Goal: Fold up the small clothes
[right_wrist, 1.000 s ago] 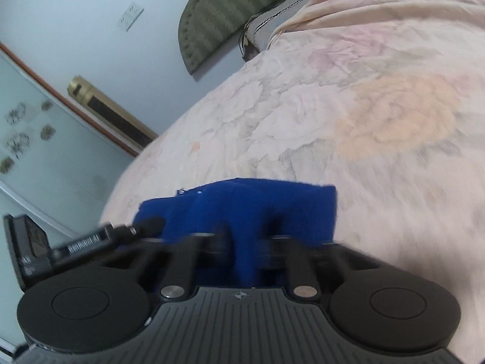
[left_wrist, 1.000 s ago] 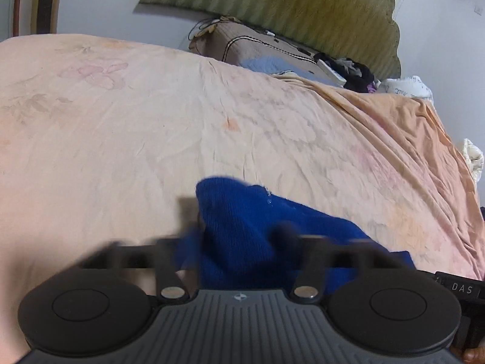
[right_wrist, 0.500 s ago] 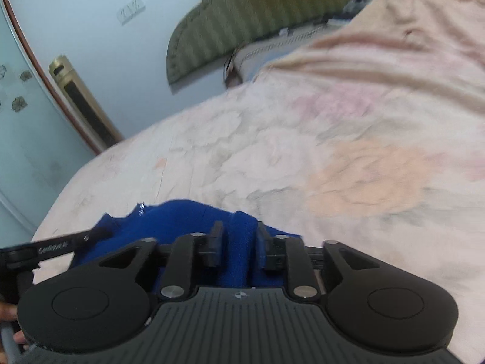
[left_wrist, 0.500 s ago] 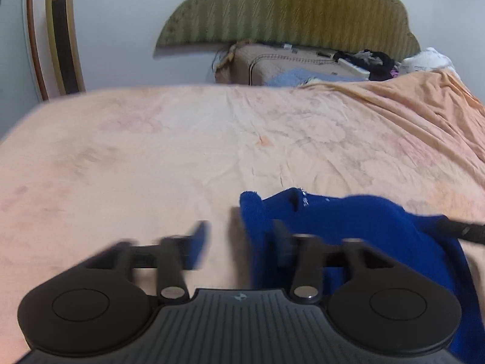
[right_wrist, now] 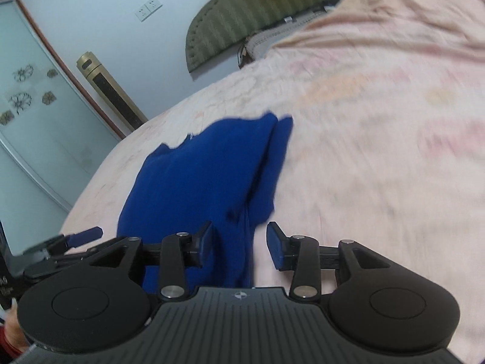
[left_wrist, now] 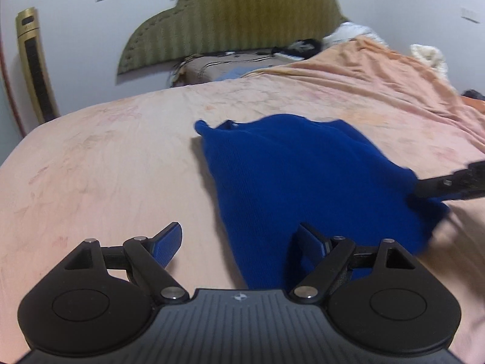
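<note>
A small blue knit garment (left_wrist: 303, 182) lies folded on the peach bedsheet (left_wrist: 106, 166); it also shows in the right wrist view (right_wrist: 206, 176). My left gripper (left_wrist: 239, 242) is open, its right finger over the garment's near edge, holding nothing. My right gripper (right_wrist: 241, 245) is open, the garment's near edge lying between its jaws. The right gripper's finger (left_wrist: 448, 185) shows at the garment's right edge in the left wrist view. The left gripper's blue fingertip (right_wrist: 88, 233) shows at the left of the right wrist view.
A green padded headboard (left_wrist: 230, 21) stands at the far end with a brown pillow (left_wrist: 218, 66) and loose items. A gold tower fan (left_wrist: 33, 66) stands by the wall on the left. A glass wardrobe door (right_wrist: 33, 121) is on the left.
Both grippers have opened and let go of the blue garment, which now lies flatter on the bed. Both have pulled back from it.
</note>
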Motion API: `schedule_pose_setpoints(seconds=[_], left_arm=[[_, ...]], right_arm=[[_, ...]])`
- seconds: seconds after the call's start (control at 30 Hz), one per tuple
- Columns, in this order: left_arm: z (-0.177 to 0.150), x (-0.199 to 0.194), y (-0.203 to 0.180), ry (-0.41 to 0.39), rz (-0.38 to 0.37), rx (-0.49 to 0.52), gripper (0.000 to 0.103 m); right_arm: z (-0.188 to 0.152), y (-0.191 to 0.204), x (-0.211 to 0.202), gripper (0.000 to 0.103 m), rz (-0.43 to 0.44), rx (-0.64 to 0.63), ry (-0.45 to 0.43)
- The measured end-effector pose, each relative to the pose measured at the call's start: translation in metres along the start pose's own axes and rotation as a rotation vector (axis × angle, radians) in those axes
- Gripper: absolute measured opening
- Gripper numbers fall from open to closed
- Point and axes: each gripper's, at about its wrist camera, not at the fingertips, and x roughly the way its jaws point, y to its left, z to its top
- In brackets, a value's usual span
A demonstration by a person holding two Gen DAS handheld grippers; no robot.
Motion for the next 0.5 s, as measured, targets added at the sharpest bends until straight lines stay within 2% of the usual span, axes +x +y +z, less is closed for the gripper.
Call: schedule_pose_setpoints(seconds=[0.07,0.13,0.2,0.37,0.5], left_arm=[[-0.013,-0.012,-0.005,-0.010,-0.026,0.069,0.085],[-0.026,-0.020,-0.014,-0.025,-0.010,0.152,0.085],[-0.034,-0.020,-0.022,-0.025,0.015,0.220,0.085],[-0.041,-0.017,-0.036,-0.058,0.070,0.297,0.085],[-0.043,-0.022,-0.041,-0.062,0.054,0.355,0.085]], right_arm=[[-0.008,-0.001,-0.003,0.044,0.007,0.018,0.013],[-0.014,0.001,-0.004,0.039,0.014,0.021,0.010],[-0.015,0.004,-0.006,0.011,0.009,0.027,-0.004],[-0.010,0.012,-0.011,0.008,0.031,0.059,-0.048],[-0.001,0.017,-0.016,0.008,0.080,0.099,-0.081]])
